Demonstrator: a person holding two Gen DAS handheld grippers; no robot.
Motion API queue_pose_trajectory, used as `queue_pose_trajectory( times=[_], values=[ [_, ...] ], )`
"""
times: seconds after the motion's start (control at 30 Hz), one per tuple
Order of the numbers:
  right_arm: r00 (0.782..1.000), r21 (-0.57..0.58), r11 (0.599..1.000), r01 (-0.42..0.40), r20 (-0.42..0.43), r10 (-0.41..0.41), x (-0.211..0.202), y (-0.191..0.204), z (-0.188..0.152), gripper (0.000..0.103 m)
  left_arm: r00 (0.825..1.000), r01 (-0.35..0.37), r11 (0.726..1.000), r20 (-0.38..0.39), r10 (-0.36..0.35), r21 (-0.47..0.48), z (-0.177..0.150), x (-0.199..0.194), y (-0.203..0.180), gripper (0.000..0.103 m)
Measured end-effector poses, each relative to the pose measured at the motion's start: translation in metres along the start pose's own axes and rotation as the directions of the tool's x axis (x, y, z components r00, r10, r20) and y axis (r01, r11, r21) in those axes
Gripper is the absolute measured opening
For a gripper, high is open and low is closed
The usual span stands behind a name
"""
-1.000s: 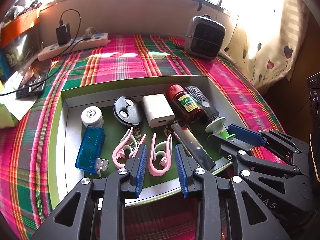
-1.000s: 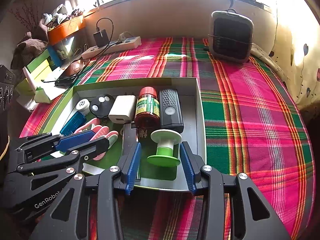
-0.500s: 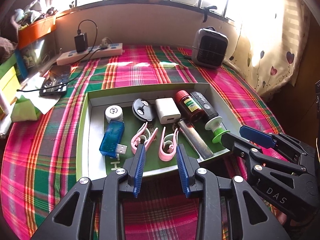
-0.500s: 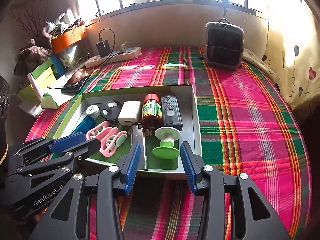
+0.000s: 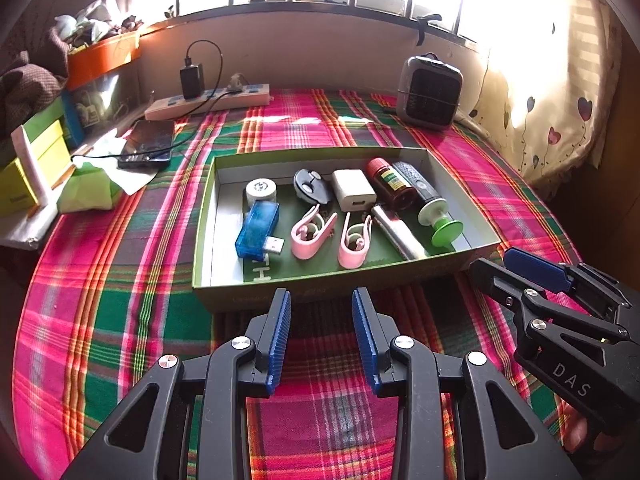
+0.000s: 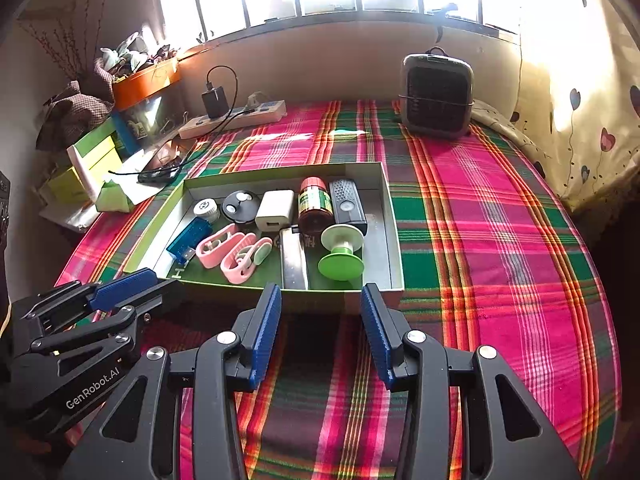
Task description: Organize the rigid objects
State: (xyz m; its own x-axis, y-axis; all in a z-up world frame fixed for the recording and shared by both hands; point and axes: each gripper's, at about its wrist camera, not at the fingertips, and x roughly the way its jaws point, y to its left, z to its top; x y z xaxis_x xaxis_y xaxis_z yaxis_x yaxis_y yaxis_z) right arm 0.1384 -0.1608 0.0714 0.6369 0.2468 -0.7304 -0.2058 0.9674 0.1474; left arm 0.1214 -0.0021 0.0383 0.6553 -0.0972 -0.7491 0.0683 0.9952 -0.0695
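A shallow green box (image 5: pixel 336 295) (image 6: pixel 360 300) on the plaid cloth holds a blue USB stick (image 5: pixel 258 230), two pink clips (image 5: pixel 312 232), a white charger (image 5: pixel 354 190), a brown bottle (image 5: pixel 390 184), a black remote (image 5: pixel 414 180), a green spool (image 5: pixel 440 220) (image 6: pixel 342 254), a grey bar (image 5: pixel 398 232), a black fob (image 5: pixel 310 186) and a white cap (image 5: pixel 260 190). My left gripper (image 5: pixel 322 334) is open and empty, just in front of the box. My right gripper (image 6: pixel 320 330) is open and empty, also before the box's near wall.
A small heater (image 5: pixel 430 96) stands at the back right. A power strip (image 5: pixel 208 102) with a charger lies at the back. A phone (image 5: pixel 148 144), papers and green boxes (image 5: pixel 36 160) crowd the left. A curtain (image 5: pixel 560 100) hangs on the right.
Both grippers have pulled back and up from over the box to in front of it. The objects in the box have not moved.
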Motion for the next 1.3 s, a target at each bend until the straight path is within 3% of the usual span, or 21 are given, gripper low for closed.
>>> queue_pose_trajectory(
  times=[0.23, 0.6, 0.83, 1.3],
  values=[
    [0.999, -0.032, 0.999, 0.014, -0.049, -0.016, 0.005, 0.008, -0.022, 0.043, 0.998, -0.04, 0.999, -0.04, 0.039, -0.014, -0.024, 0.004, 0.007, 0.031],
    [0.995, -0.018, 0.999, 0.04, -0.094, -0.042, 0.015, 0.007, -0.043, 0.044, 0.997, -0.063, 0.998, -0.038, 0.062, -0.02, -0.04, 0.006, 0.008, 0.032],
    [0.992, -0.026, 0.998, 0.065, -0.103, -0.067, 0.016, 0.005, -0.047, 0.049, 0.997, -0.072, 0.997, -0.022, 0.072, 0.0, -0.043, 0.007, -0.002, 0.046],
    [0.991, -0.055, 0.994, 0.09, -0.097, -0.095, 0.018, 0.006, -0.048, 0.051, 0.994, -0.101, 0.995, -0.028, 0.101, 0.018, -0.042, 0.01, -0.008, 0.053]
  ],
)
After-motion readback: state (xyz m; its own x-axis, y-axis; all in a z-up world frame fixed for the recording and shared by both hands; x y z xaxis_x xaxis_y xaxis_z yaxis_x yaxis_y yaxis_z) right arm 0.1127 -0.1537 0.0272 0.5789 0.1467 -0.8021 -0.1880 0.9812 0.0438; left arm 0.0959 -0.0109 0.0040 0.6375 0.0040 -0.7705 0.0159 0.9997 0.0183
